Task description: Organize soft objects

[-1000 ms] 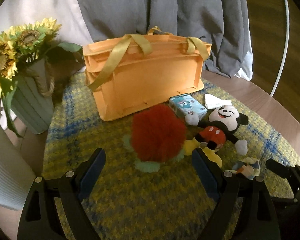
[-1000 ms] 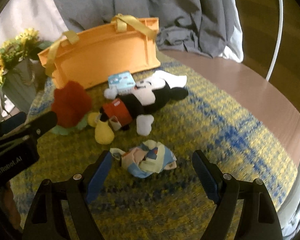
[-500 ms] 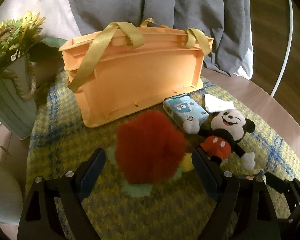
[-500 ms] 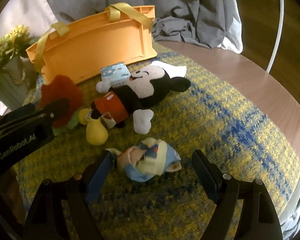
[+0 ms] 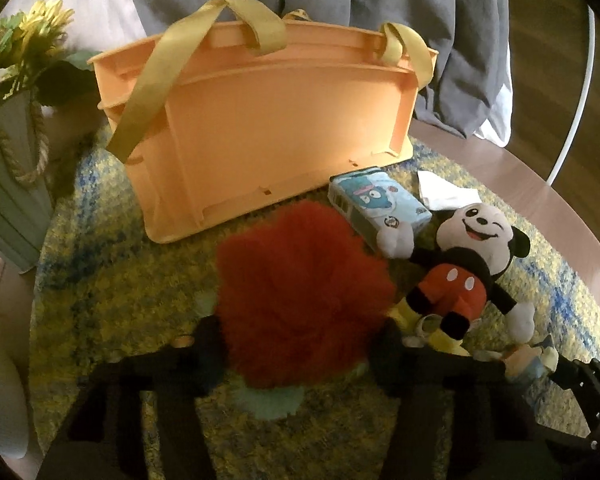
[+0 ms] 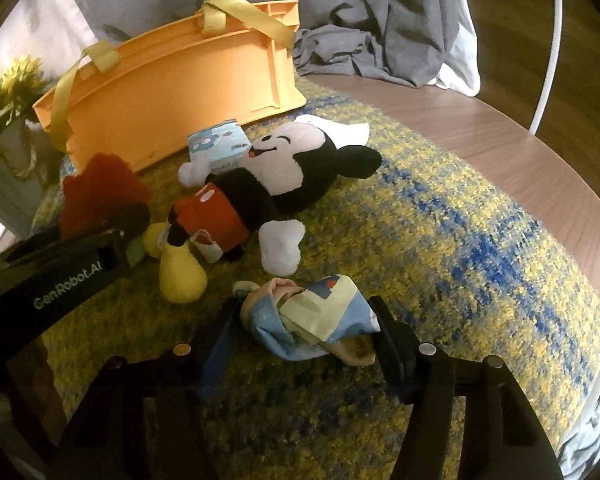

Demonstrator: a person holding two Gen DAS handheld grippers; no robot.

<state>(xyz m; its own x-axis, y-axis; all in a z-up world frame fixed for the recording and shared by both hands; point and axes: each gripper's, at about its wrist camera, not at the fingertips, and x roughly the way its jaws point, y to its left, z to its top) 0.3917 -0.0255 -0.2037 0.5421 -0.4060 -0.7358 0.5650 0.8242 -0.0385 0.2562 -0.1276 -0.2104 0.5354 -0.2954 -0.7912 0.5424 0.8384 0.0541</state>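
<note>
While both grippers are held low over the yellow-and-blue mat (image 6: 440, 240), the left gripper (image 5: 300, 344) is seen with its jaws spread on either side of the red pompom (image 5: 300, 300); the fur fills the gap between the two fingers (image 5: 204, 356), but whether the pads press on it cannot be told. A pale green base (image 5: 268, 400) is visible under the pompom, lying on the mat. The right gripper (image 6: 304, 332) is likewise seen with its jaws apart, and the crumpled cloth (image 6: 312, 324), patterned in blue, yellow and peach, lies on the mat between the fingers (image 6: 216, 344); firm contact cannot be confirmed. The mouse plush (image 6: 260, 196) is laid on its back just beyond the cloth and just beside the pompom, its head toward the crate (image 5: 268, 132). One white hand of the plush is rested against the tissue pack (image 5: 380, 204), which is placed just in front of the crate. A white tissue (image 5: 440, 196) is found on the mat beside the pack, partly hidden behind the plush's head in the right view. The orange crate stands upright at the far side of the mat, with yellow straps (image 5: 152, 96) draped over its rim; its inside is not visible. A sunflower pot (image 5: 8, 184) is positioned to the left of the crate, at the mat's edge. Grey fabric (image 6: 340, 12) is hung behind the crate, and the bare wooden table (image 6: 500, 140) is exposed to the right of the mat.
</note>
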